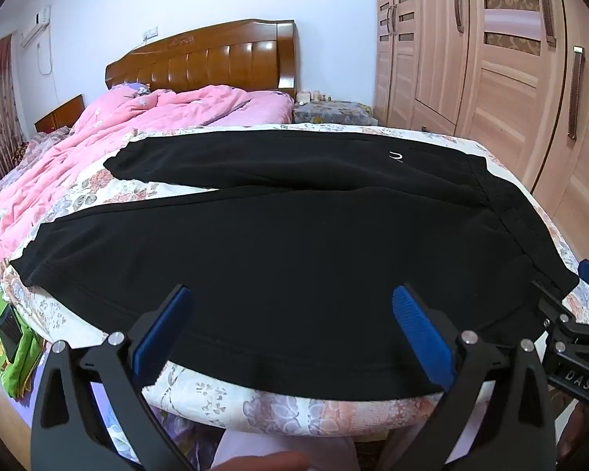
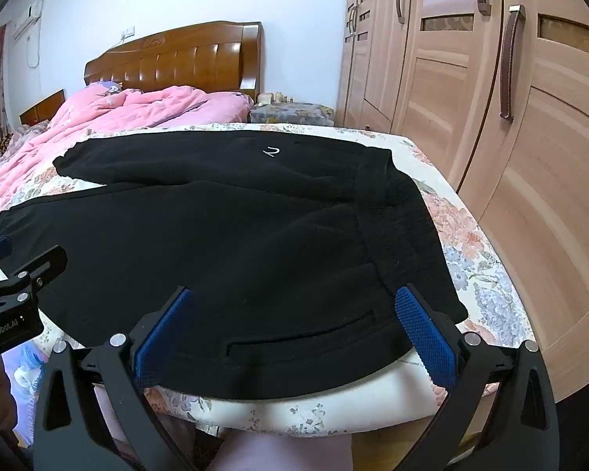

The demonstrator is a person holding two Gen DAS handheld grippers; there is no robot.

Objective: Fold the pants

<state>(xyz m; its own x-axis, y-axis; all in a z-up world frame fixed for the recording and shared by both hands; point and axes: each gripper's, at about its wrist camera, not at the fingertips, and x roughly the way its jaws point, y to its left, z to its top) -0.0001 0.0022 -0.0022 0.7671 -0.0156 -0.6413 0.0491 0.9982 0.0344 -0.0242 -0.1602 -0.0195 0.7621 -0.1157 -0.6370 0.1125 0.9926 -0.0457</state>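
Observation:
Black pants point(image 1: 278, 243) lie spread flat across the foot of a bed, waistband to the right, both legs running left. A small white logo point(image 2: 271, 152) marks the far leg near the waist. My left gripper point(image 1: 290, 302) hovers open over the near leg's lower edge, blue pads wide apart, nothing between them. My right gripper point(image 2: 294, 306) stands open above the near hip, by a pocket slit point(image 2: 302, 333) and the waistband point(image 2: 392, 212). Each gripper shows at the edge of the other's view.
The floral bedsheet point(image 1: 255, 400) covers the mattress; its near edge curves just below the pants. A pink quilt point(image 1: 145, 117) is bunched at the head of the bed by the wooden headboard point(image 1: 212, 59). Wardrobe doors point(image 2: 510, 117) stand close on the right. A green bag point(image 1: 8, 341) lies low left.

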